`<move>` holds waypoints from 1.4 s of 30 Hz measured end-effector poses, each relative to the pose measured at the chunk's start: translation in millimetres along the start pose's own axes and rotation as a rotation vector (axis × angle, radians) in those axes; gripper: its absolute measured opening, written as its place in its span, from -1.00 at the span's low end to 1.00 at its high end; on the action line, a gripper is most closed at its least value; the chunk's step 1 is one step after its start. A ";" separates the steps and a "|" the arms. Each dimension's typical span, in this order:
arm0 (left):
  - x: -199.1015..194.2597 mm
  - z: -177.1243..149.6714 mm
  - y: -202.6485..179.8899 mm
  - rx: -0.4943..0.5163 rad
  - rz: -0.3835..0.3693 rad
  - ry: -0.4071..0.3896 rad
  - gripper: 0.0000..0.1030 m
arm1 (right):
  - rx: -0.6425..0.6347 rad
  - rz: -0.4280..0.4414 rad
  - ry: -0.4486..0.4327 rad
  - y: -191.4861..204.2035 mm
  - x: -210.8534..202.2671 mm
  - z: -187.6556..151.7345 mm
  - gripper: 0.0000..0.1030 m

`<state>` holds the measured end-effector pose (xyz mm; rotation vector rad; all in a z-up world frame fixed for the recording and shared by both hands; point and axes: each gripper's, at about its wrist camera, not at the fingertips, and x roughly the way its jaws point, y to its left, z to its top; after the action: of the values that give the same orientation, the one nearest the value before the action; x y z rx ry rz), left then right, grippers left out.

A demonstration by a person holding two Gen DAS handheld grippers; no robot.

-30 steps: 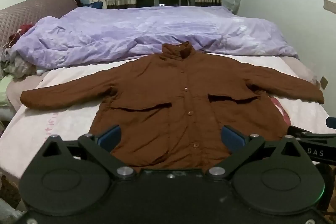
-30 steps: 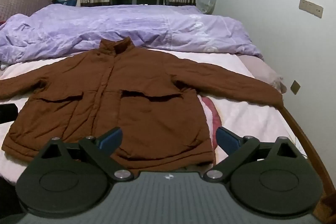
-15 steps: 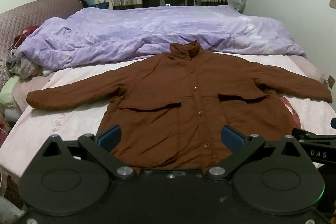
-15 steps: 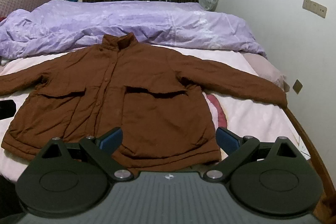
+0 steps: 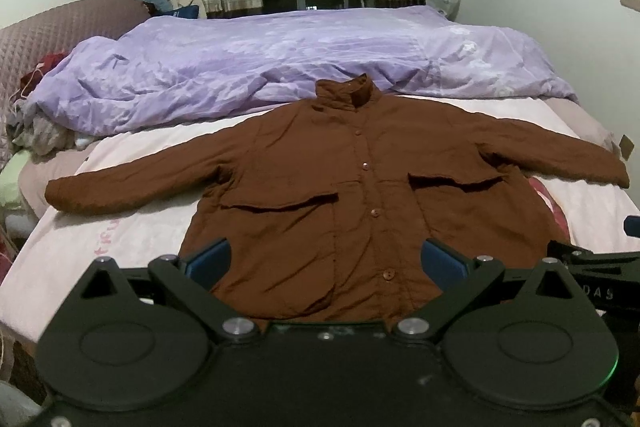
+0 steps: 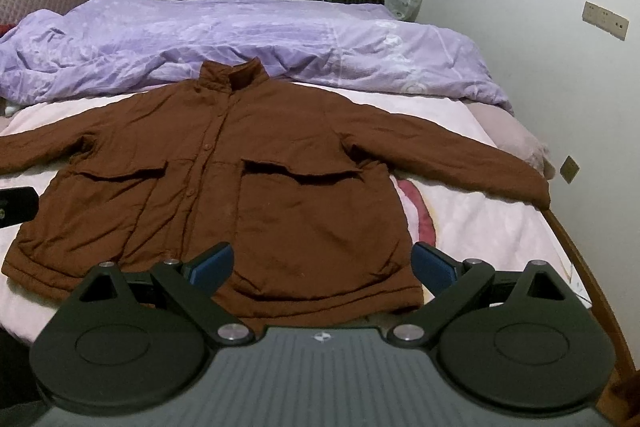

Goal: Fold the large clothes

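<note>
Pink sheets point(image 5: 132, 231) cover a bed where a brown jacket point(image 5: 320, 195) lies flat, buttoned, sleeves spread, collar touching a rumpled purple duvet point(image 5: 280, 67). Seen from the left wrist, the left gripper point(image 5: 326, 261) hangs above the hem, jaws wide apart, holding nothing. From the right wrist, the right gripper point(image 6: 324, 261) likewise gapes empty over the jacket's point(image 6: 248, 187) lower right corner.

Brown jacket point(image 5: 340, 195); lilac duvet point(image 5: 280, 67); pink sheet point(image 5: 132, 227).
</note>
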<state>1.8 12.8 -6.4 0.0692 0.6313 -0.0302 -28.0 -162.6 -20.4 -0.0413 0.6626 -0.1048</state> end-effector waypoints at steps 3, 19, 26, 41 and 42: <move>-2.6 -0.8 -1.5 0.019 0.002 -0.007 1.00 | 0.000 -0.012 0.005 -1.9 1.7 -0.5 1.00; 1.2 -4.9 -2.3 0.021 -0.035 0.001 1.00 | -0.007 -0.006 0.005 -2.8 0.1 -0.7 1.00; 3.9 -5.0 -0.6 0.010 -0.027 0.005 1.00 | -0.006 -0.003 0.008 2.1 1.1 -0.4 1.00; 3.6 -6.7 0.9 0.018 -0.043 0.004 1.00 | 0.011 -0.004 -0.007 3.3 -2.7 -0.6 1.00; 4.3 -6.9 1.7 0.015 -0.045 0.005 1.00 | 0.011 -0.004 -0.008 4.4 -2.8 -0.5 1.00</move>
<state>1.3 15.1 -14.3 0.0699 0.6379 -0.0779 -30.1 -158.0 -19.4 -0.0322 0.6537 -0.1123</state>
